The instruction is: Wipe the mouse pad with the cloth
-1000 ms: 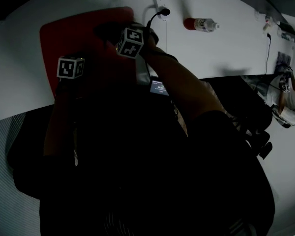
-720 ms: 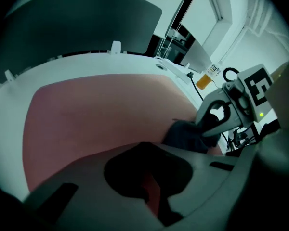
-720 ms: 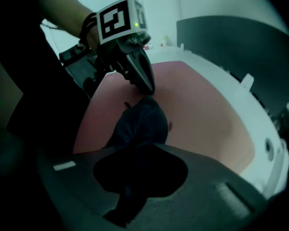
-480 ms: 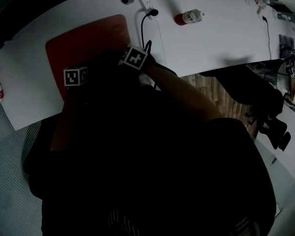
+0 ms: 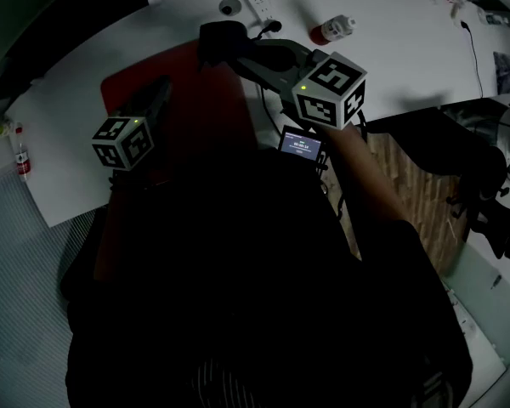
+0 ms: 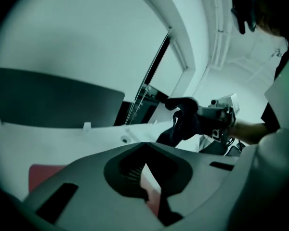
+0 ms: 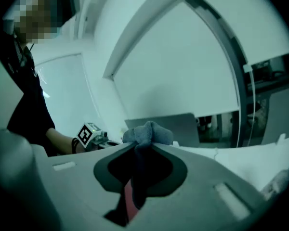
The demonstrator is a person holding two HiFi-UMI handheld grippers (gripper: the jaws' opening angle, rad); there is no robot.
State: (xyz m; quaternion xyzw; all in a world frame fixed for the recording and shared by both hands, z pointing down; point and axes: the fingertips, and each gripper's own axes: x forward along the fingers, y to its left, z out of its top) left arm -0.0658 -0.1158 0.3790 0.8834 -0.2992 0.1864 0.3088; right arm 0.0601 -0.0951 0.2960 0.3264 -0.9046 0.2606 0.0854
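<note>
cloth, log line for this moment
right gripper: shut on cloth, in air | left gripper: shut, empty, over mouse pad | wipe contact: none

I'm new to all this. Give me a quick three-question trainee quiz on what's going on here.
1. Which hand's gripper has the cloth between its fingers? A left, B right, C neither.
2. True or false: the cloth lies spread flat on the mouse pad.
3. What colour is the mouse pad?
Key: 1 B, the right gripper. 2 False, the cloth is bunched in the fingers. 3 Red.
</note>
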